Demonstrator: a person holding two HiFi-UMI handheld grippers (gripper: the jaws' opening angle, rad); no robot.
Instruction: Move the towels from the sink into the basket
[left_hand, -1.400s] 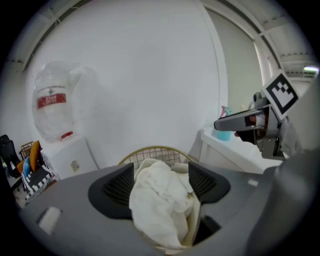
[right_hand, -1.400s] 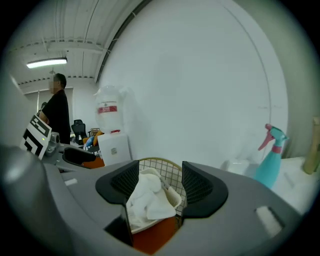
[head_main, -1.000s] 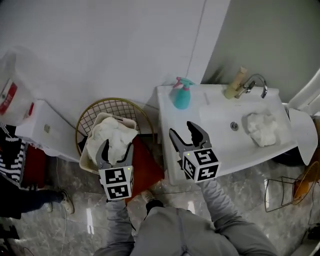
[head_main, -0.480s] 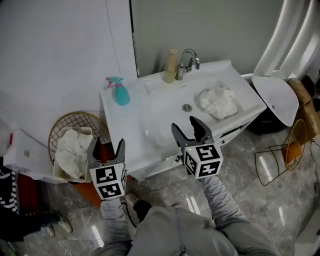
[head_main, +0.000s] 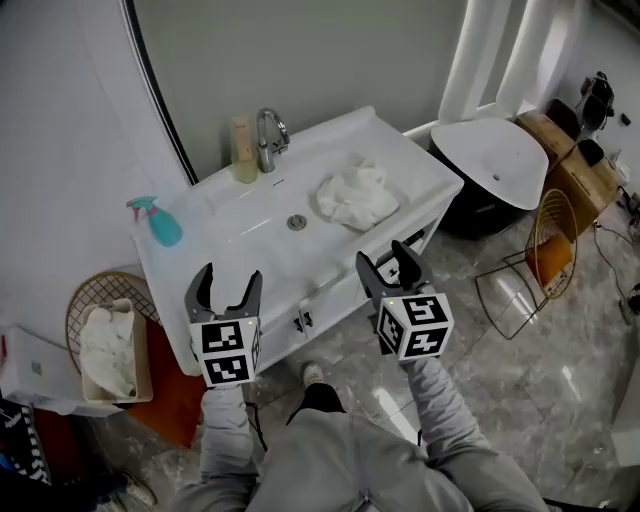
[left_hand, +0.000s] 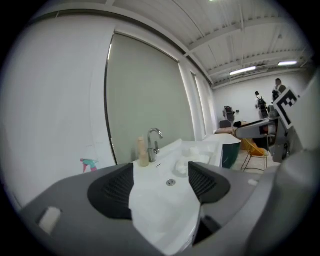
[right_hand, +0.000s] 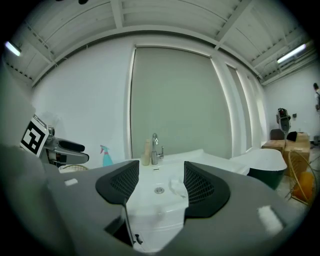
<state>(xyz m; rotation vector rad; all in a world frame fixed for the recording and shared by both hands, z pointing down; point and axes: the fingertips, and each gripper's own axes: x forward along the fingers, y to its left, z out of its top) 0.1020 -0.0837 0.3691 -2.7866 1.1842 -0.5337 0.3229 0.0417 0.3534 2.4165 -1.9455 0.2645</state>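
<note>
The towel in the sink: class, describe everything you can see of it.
The towel is white and looks like soft cloth. It is crumpled into a loose, lumpy heap rather than folded. It lies on the white sink, to the right of the drain as the head view shows it. It rests only on the sink's surface, and nothing else touches it.

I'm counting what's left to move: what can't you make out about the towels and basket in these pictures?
- Towel heap in the sink, head view: white folds merge, so one towel or several cannot be told.
- Same heap, both gripper views: too small to count.
- White cloth in the basket, head view: small, folds merge; number unclear.
- Basket, left gripper view: outside the frame.
</note>
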